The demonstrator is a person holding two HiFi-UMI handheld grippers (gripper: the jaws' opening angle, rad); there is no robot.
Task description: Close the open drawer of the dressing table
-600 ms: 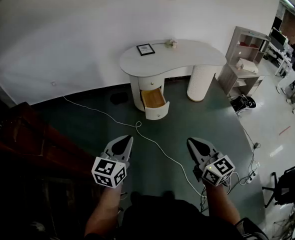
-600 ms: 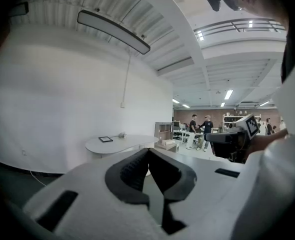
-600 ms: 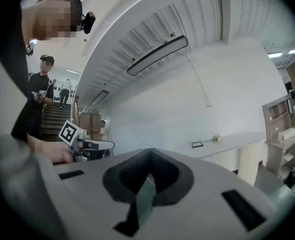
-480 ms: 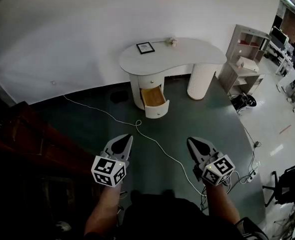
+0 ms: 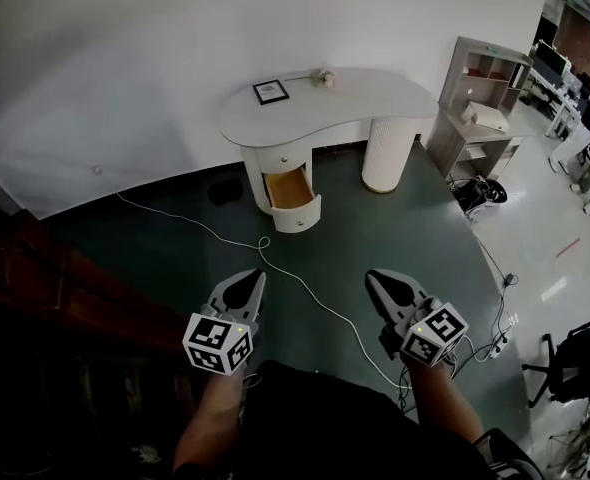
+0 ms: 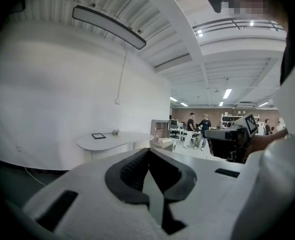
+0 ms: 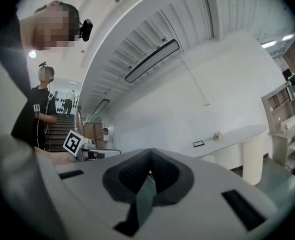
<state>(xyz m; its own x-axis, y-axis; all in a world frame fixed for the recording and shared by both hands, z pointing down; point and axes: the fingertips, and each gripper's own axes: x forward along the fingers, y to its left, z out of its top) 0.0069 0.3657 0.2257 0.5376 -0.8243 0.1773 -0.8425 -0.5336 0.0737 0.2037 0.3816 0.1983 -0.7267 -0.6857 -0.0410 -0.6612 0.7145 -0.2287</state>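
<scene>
Wood-lined white drawer (image 5: 291, 190) stands pulled out from the left pedestal of the white kidney-shaped dressing bench (image 5: 375, 93). Well apart from that bench, above the dark green floor (image 5: 405, 228), the left gripper (image 5: 255, 280) and right gripper (image 5: 375, 280) hang side by side. Both are clenched on nothing. A thin white cable (image 5: 320, 300) trails from the bench toward them.

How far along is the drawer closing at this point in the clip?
Done: nothing yet. The drawer of the dressing table stands pulled out, its wooden inside showing. In hand: only getting there. The left gripper and right gripper are held near the body, jaws together and empty, well short of the table. Left: reach the table and push the drawer front in.
</scene>
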